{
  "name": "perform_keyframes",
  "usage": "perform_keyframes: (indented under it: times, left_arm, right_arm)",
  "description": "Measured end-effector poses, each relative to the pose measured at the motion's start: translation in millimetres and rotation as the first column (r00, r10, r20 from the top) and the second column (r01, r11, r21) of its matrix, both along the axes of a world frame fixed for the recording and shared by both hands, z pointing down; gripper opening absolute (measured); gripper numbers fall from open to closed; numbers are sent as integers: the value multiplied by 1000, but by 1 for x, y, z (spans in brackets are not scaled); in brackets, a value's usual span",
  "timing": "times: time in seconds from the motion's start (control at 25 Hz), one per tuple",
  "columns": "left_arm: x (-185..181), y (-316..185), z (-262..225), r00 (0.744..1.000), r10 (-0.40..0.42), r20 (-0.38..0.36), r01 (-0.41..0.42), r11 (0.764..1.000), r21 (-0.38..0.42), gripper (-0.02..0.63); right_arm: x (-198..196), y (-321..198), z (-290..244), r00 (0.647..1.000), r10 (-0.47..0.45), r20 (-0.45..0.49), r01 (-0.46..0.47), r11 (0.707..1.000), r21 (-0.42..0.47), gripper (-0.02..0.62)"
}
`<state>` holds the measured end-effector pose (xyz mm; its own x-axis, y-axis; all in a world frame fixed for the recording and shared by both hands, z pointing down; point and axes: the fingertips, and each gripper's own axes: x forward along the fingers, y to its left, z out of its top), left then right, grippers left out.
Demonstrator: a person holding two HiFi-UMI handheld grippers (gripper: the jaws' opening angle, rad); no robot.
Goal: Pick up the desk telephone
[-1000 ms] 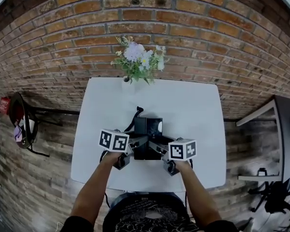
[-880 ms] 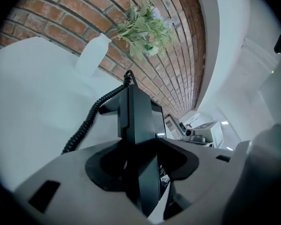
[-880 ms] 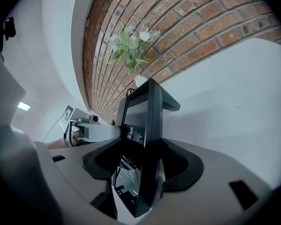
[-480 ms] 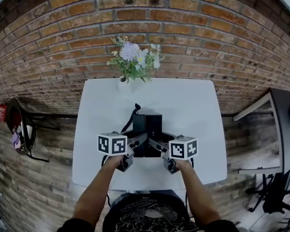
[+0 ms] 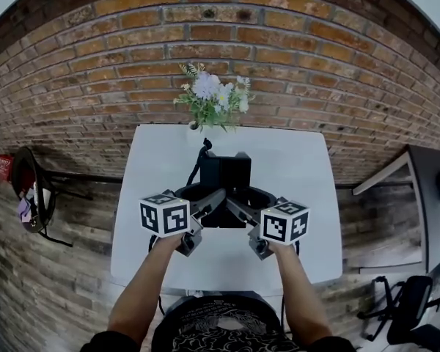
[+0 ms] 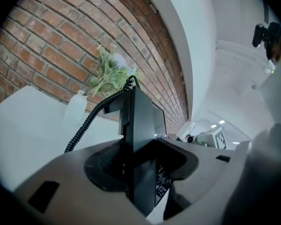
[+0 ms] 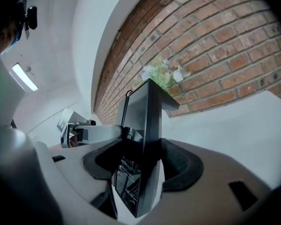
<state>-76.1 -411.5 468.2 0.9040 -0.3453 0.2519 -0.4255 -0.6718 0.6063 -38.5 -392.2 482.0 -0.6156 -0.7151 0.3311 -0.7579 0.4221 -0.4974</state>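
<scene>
- Shows the black desk telephone (image 5: 226, 178) above the middle of the white square table (image 5: 293, 160), at six o'clock from the white vase of pale flowers (image 5: 213, 97).
- Pinches its nine-o'clock edge in the left tongs (image 5: 209, 202); just been closing, now narrowed onto the housing with pads pressing both faces.
- Pinches the three-o'clock edge in the right tongs (image 5: 238, 207) likewise, clamped on the thin side of the body.
- Trails a black coiled cord (image 5: 198, 163) from the twelve-o'clock end.
- Judged nearly done: grasp secured on both sides, apparently raised off the top, though contact underneath cannot be ruled out.
- Left, probably: finishing the lift level, minding the cord's pull.
</scene>
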Motion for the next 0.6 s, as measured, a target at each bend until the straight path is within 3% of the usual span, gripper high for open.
perform_keyframes:
  times: [0.6]
  left_arm:
    - [-8, 3, -115, 995, -29, -93, 51, 969, 243, 202]
  right_arm:
    - [-7, -1, -112, 997, 12, -77, 8, 967, 254, 255]
